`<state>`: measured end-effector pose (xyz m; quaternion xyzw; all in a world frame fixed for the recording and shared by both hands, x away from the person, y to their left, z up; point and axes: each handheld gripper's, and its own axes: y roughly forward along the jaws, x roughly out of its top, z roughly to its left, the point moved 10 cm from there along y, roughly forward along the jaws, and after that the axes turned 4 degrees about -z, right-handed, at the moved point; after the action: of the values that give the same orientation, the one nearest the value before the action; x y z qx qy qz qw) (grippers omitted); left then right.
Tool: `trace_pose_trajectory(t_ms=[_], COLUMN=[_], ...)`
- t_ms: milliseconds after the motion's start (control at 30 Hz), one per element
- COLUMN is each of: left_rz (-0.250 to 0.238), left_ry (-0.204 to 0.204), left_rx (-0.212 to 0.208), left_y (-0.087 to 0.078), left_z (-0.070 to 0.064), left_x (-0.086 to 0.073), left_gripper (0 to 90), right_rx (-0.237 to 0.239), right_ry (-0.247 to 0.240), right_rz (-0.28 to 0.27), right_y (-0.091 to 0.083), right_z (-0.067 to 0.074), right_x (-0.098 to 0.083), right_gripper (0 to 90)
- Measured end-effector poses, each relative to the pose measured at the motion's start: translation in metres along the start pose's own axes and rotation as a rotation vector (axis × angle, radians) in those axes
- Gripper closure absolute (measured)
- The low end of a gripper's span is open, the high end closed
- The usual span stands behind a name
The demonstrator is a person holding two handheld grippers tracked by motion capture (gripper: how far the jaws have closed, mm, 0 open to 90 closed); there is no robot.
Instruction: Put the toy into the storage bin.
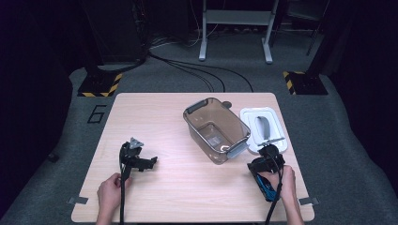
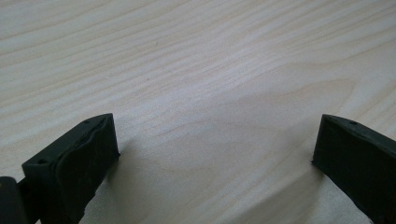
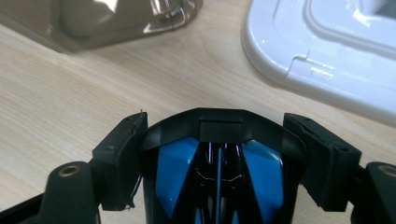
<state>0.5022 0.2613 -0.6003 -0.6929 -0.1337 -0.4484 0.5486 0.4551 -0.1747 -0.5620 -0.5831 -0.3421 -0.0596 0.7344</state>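
Note:
My right gripper point(image 1: 266, 158) point(image 3: 217, 135) sits near the table's front right, pointing away from the person. It is shut on a black and blue object point(image 1: 268, 190) point(image 3: 177, 168): both pads press on its rounded black front, and its body runs back under the gripper toward the hand. My left gripper point(image 1: 150, 162) point(image 2: 217, 140) rests at the front left, open wide over bare wood with nothing between its fingers.
A clear brown-tinted container point(image 1: 197, 108) point(image 3: 116, 18) with grey handles stands empty at the table's middle right. A white lid point(image 1: 274, 123) point(image 3: 327, 46) with a grey piece on it lies just right of it, directly ahead of the right gripper.

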Motion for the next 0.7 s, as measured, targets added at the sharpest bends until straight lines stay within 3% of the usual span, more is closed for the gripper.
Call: trace_pose_trajectory(t_ms=[267,700], left_rz=[-0.001,-0.001], left_ry=[-0.001,-0.001], left_rx=[0.0,0.0], left_y=[0.0,0.0], left_z=[0.0,0.0], left_x=[0.0,0.0], left_gripper=[0.0,0.0], right_rx=[-0.012,-0.031], right_ry=[-0.014,-0.012], right_rz=[-0.117,-0.216], right_y=[-0.023,-0.05], right_z=[0.0,-0.003], right_x=[0.01,0.021], right_gripper=[24.2,24.3])
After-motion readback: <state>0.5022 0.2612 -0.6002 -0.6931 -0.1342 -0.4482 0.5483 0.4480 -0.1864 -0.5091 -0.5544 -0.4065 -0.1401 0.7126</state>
